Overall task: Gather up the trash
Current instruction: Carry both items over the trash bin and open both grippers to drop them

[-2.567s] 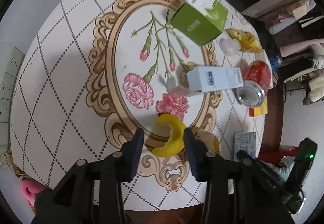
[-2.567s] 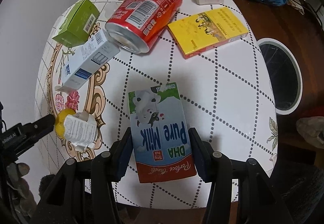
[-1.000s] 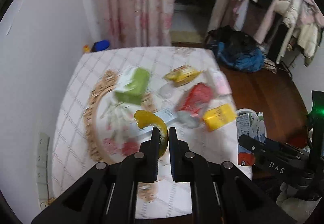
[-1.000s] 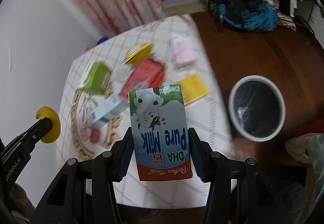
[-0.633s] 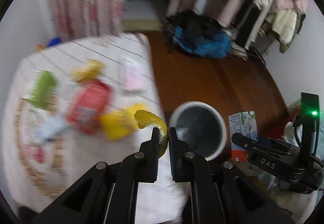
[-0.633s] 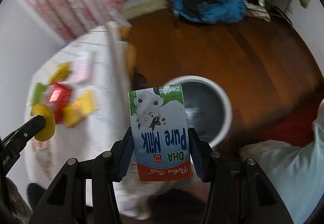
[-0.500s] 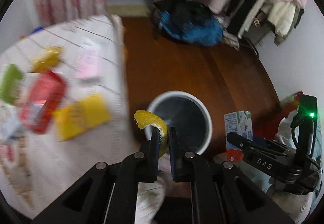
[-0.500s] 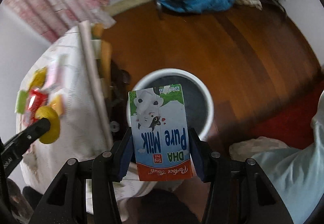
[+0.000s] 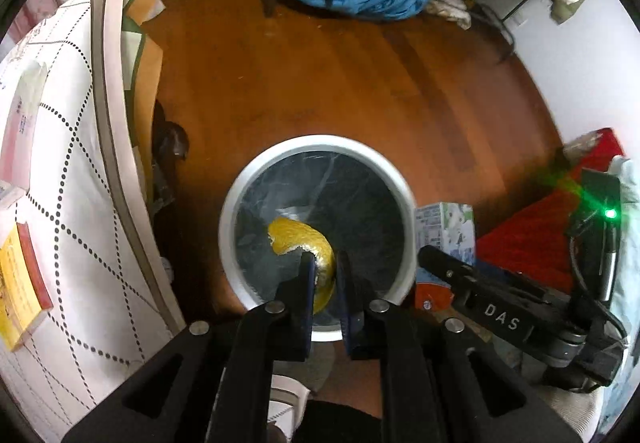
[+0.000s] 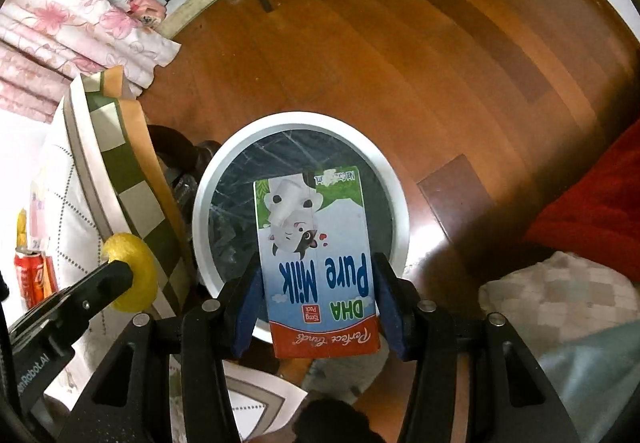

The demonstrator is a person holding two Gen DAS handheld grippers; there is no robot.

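- Our left gripper (image 9: 323,267) pinches the orange peel (image 9: 308,247) right above the trash bin (image 9: 240,203).
- Our right gripper (image 10: 318,283) clamps the milk carton (image 10: 316,263) over that bin's near rim.

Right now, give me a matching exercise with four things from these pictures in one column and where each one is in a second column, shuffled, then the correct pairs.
Things:
1. orange peel
2. milk carton
3. trash bin
4. red can

Places:
A. on the wooden floor beside the table
B. on the table, at the left edge of the right wrist view
C. clamped in the right tool
D. pinched in the left tool

Pairs: 1-D, 2-C, 3-A, 4-B
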